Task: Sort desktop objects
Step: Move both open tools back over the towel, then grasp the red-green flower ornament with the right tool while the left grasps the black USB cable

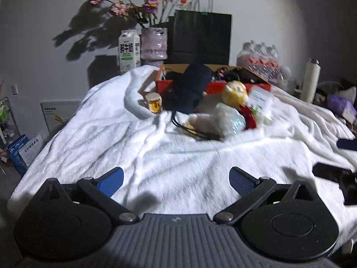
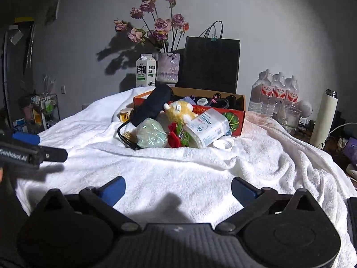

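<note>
I see a plain grey wall [image 2: 279, 22] across the top of the frame, lit brightly at centre and dim toward the edges, with flower shadows [image 2: 116, 51] cast on it. A white towel [image 2: 178, 169] covers the table. At far left stands a wire rack [image 2: 48, 109].

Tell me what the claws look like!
Each claw has two blue ribbed pads on black linkage arms with silver pivot bolts. The arms swing from two round black discs beside a grey ridged base. That is how the left claw and the right claw both look. In the right view, the left claw's black side shows white lettering, "GenRobot.AI". No cables or sleeves show.
</note>
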`<state>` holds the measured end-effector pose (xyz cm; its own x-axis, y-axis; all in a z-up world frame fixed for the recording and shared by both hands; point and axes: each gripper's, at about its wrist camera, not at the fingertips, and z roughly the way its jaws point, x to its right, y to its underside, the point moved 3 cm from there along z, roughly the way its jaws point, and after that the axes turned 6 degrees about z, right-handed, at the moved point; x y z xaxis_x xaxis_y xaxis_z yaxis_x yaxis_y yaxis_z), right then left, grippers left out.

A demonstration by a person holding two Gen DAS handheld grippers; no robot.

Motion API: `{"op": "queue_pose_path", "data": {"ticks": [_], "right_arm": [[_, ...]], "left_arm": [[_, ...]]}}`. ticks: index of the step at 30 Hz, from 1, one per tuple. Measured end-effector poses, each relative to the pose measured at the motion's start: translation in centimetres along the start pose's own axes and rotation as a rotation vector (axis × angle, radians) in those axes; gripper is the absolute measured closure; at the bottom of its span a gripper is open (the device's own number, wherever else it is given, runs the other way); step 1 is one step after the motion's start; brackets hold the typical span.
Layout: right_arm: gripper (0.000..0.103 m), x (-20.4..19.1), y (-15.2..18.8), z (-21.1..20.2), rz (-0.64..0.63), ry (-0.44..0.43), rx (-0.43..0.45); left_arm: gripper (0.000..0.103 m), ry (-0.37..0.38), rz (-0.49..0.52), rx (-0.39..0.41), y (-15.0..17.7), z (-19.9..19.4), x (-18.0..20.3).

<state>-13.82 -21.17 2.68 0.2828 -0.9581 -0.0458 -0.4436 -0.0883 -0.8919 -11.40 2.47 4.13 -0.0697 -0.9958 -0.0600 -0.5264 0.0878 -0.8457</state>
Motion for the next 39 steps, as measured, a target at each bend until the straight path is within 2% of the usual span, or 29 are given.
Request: {"op": "queue_pose_path", "data": {"ticks": [3,5,8,10,12,14,17,20,21,23,24,25,29,30,35,39], "right_arm": [[0.008,0.0,-0.3,0.6,0.018,-0.037,0.022],[0.014,0.0,-0.8,1.6,0.023,-0.037,0.020],[0.019,0.0,-1.9,3.9,0.007,-0.023,0.020],[0.031,0.1,-2.8,5.9,-0.010,-0.015,0.015],[0.037,0.2,-3.6,8.0,-0.033,-0.006,0.011],[0.041,0.0,-4.3,10.3,-0.076,0.010,0.001],[0.053,-0.3,-4.9,13.2,-0.144,0.027,-0.012],[0.060,-1.1,-5.1,15.3,-0.213,0.022,-0.024],[0.063,-1.4,-5.1,15.9,-0.236,0.023,-0.029],[0.063,-1.9,-5.0,17.0,-0.272,0.022,-0.031],[0.069,-2.2,-5.1,17.2,-0.282,0.012,-0.024],[0.073,-2.4,-5.2,17.4,-0.278,-0.003,-0.033],[0.079,-2.1,-5.5,17.0,-0.219,-0.029,-0.044],[0.085,-1.8,-5.6,16.6,-0.190,-0.038,-0.043],[0.085,-0.4,-6.2,13.2,-0.086,-0.053,-0.007],[0.085,0.0,-6.3,9.6,-0.045,-0.057,0.037]], "left_arm": [[0.007,0.018,-0.024,0.011,-0.9,1.4,-0.2],[0.019,0.027,-0.016,0.012,-2.0,2.9,-0.1],[0.027,0.027,-0.017,0.027,-4.1,5.8,-0.4],[0.030,0.029,-0.015,0.028,-5.6,8.3,-0.6],[0.035,0.016,0.003,0.020,-7.1,11.2,-0.7],[0.046,0.003,0.006,-0.023,-8.2,14.2,-0.9],[0.057,0.016,-0.012,-0.075,-9.1,18.0,-1.3],[0.072,0.032,-0.007,-0.126,-9.0,20.5,-1.4],[0.073,0.031,-0.010,-0.131,-8.9,20.9,-1.4],[0.090,0.030,-0.004,-0.118,-8.7,20.9,-1.4],[0.093,0.033,-0.009,-0.115,-8.7,20.7,-1.4],[0.094,0.038,-0.015,-0.110,-8.7,20.3,-1.4],[0.095,0.045,-0.027,-0.057,-9.0,17.2,-1.5],[0.095,0.048,-0.038,-0.037,-9.1,16.1,-1.6],[0.096,0.085,-0.115,0.040,-9.6,10.6,-2.2],[0.096,0.117,-0.130,0.115,-9.9,5.5,-2.1]]}}
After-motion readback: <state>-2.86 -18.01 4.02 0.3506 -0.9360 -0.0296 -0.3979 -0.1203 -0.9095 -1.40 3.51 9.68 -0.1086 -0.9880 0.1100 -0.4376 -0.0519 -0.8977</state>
